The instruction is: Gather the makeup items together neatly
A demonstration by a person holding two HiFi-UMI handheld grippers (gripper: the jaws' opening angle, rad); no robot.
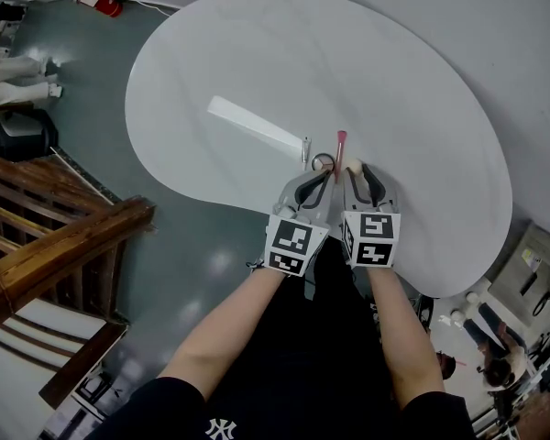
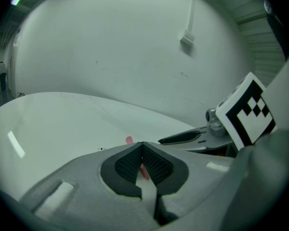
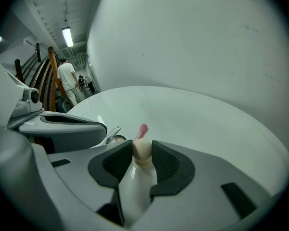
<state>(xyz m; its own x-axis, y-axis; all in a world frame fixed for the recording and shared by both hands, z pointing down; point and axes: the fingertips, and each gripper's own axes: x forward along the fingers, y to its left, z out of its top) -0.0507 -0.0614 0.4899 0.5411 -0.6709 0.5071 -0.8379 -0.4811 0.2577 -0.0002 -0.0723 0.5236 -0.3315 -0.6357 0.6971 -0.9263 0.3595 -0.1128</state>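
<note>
On the white table [image 1: 257,53] my two grippers stand side by side near the front edge. My right gripper [image 1: 357,170] [image 3: 142,150] is shut on a cream egg-shaped makeup sponge [image 3: 141,149] [image 1: 354,166], with a pad touching it on each side. Just ahead of both tips a pink stick [image 1: 341,147] [image 3: 142,130] lies pointing away from me. My left gripper [image 1: 323,177] [image 2: 142,144] is shut, its pad tips meeting. The pink stick [image 2: 129,140] shows past its left jaw and through the slit between the pads. A small metal tool with a ring loop [image 1: 322,161] [image 3: 111,134] lies in front of the left gripper.
A long white strip [image 1: 252,122] runs across the table to the left of the items. The table's front edge curves just under my wrists. A wooden stair rail [image 1: 64,236] stands at the left on the floor, and a person [image 3: 67,81] stands far off.
</note>
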